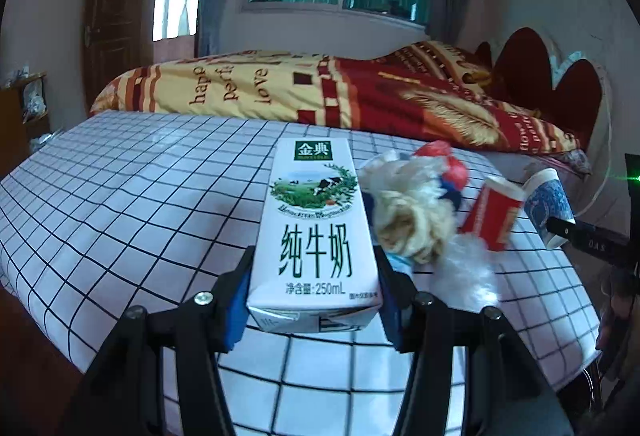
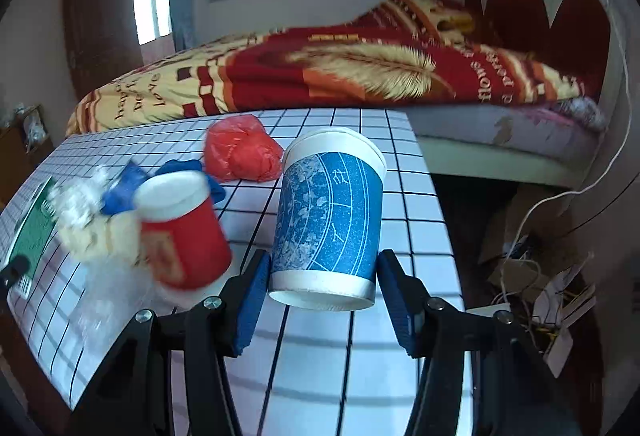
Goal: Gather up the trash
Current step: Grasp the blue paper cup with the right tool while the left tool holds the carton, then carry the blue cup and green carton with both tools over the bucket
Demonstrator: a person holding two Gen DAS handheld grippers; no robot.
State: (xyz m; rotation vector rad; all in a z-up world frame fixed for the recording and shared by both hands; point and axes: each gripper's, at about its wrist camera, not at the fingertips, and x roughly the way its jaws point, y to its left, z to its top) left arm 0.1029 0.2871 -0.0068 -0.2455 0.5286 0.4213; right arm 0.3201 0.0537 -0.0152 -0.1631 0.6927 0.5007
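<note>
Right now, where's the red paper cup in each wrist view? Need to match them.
Left wrist: red paper cup right of centre, tilted, between the pale crumpled wad and the blue cup.
Right wrist: red paper cup lower left, blurred, left of the blue cup between the jaws.
Shared landmark: the blue cup; also the red and yellow bedspread.

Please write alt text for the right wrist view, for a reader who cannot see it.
A blue paper cup stands between the right gripper's blue-padded fingers on a checked tablecloth. To its left sit a blurred red cup, a red plastic bag and crumpled trash; a bed lies behind.
</note>
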